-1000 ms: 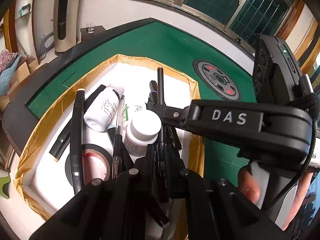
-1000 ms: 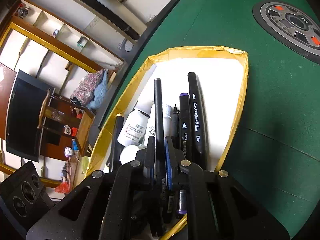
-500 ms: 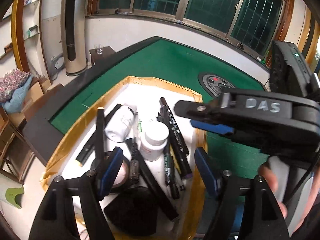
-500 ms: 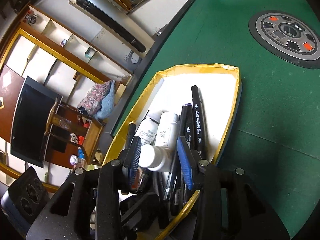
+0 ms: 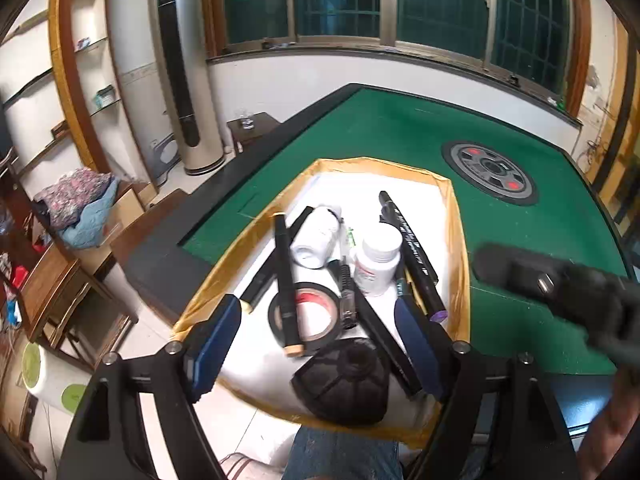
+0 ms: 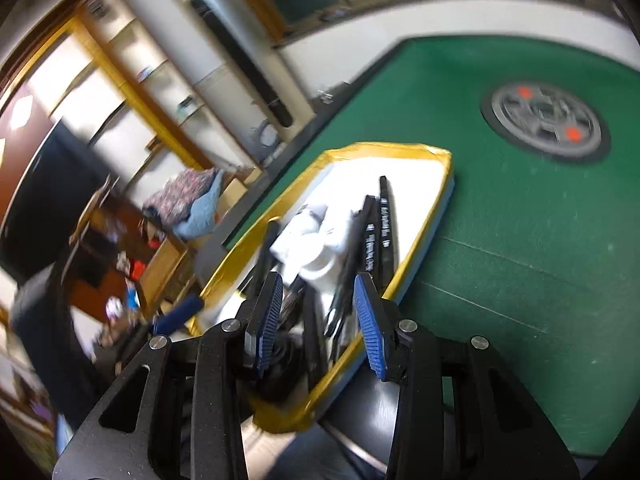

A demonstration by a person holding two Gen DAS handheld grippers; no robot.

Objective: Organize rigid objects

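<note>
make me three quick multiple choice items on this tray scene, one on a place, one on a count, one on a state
1. Where does the tape roll lie?
A. in the tray
B. on the green felt
C. on the floor

2. How many white bottles are in the tray?
A. one
B. two
C. four

3. How is the left gripper?
A. shut on a marker
B. open, holding nothing
C. shut on the tape

Answers: 1 A, it rests inside the yellow rim; 2 B, one lies flat, one stands; 3 B, its blue pads stand apart.

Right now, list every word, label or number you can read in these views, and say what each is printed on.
None can be read.
Black marker: white lettering, too small.
Upright white bottle: red label print, blurred.
Lying white bottle: print too faint.
Right wrist view: markers' lettering is motion-blurred.
</note>
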